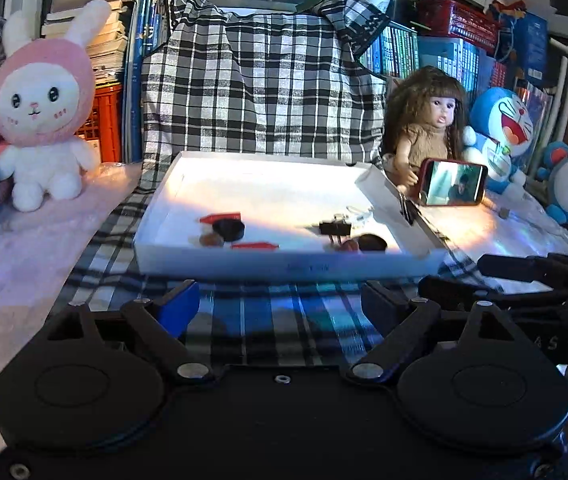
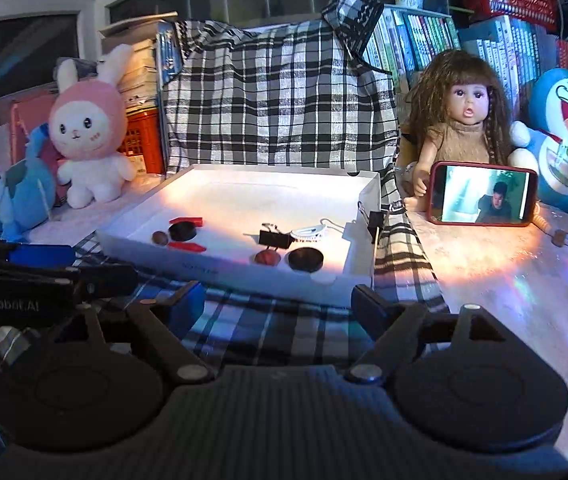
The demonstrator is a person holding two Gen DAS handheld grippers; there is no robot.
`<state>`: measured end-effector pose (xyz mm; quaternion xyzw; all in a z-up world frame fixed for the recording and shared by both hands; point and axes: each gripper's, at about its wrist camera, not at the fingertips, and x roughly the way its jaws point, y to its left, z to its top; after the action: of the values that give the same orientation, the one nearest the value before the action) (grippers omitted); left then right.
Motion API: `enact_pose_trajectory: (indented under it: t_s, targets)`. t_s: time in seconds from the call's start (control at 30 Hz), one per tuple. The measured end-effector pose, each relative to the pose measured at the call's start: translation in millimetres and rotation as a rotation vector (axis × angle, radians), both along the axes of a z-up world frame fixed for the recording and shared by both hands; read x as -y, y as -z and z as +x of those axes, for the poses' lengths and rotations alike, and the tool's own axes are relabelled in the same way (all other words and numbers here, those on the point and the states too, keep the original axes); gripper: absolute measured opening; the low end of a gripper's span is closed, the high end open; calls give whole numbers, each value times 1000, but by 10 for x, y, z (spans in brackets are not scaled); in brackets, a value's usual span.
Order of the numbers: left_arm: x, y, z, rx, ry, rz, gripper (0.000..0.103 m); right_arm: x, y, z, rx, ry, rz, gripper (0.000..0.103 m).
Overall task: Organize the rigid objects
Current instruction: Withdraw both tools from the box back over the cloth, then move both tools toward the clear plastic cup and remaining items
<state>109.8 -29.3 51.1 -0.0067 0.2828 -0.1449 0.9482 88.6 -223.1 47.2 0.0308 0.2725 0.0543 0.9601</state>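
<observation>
Here both grippers hang low over the checked cloth (image 1: pixel 252 320) at the near edge of the table (image 2: pixel 504 280), side by side and tipped a little downward toward the white tray (image 1: pixel 284 266).

The left gripper (image 1: pixel 280 300) has its fingers spread wide, with nothing between them, only cloth showing in the gap. The right gripper (image 2: pixel 280 300) is the same, its fingers wide apart and holding nothing. Each one shows at the side of the other's view: the right one pokes in from the right side of the left view, and the left one pokes in from the left side of the right view. No hand can be seen.

The tray sits on the cloth just past the fingers, toward the middle of the table. Inside it lie the small things:
- two black discs (image 2: pixel 305 259)
- two red pieces (image 2: pixel 186 246)
- two small brown balls (image 2: pixel 267 257)
- a black binder clip (image 2: pixel 274 238)
- a white clip (image 2: pixel 309 233)

Another black clip (image 2: pixel 374 218) is clipped on the tray's right wall.

Along the far edge of the table sit a pink bunny (image 2: pixel 90 132), a doll (image 2: pixel 466 120) and a phone (image 2: pixel 484 200).
</observation>
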Motion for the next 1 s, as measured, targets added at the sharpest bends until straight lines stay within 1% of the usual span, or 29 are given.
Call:
enact_pose_trajectory:
  t_s: [0.1, 0.27, 0.43, 0.5, 0.63, 0.67, 0.87, 1.0]
  targets:
    - [-2, 33, -241, 23, -10, -2, 88, 19, 18, -205, 15, -2, 10, 89]
    - [-26, 95, -562, 33, -18, -13, 88, 65, 40, -518, 41, 18, 24, 89]
    - [-102, 212, -856, 38, -47, -24, 88, 53, 101, -817, 55, 25, 1, 89]
    - [-138, 261, -940, 32, -55, -28, 85, 32, 136, -921, 56, 22, -14, 89]
    - [-208, 338, -1067, 8, -61, -33, 72, -40, 207, -1048, 43, 0, -54, 89]
    - [-213, 353, -1100, 4, -56, -28, 67, -57, 225, -1063, 37, -8, -62, 89]
    - [-140, 438, -1265, -1, -9, 24, 53, -170, 307, -1111, 10, -47, -91, 89]
    - [-65, 480, -1314, 4, 34, 38, 53, -249, 343, -1126, 4, -73, -111, 88]
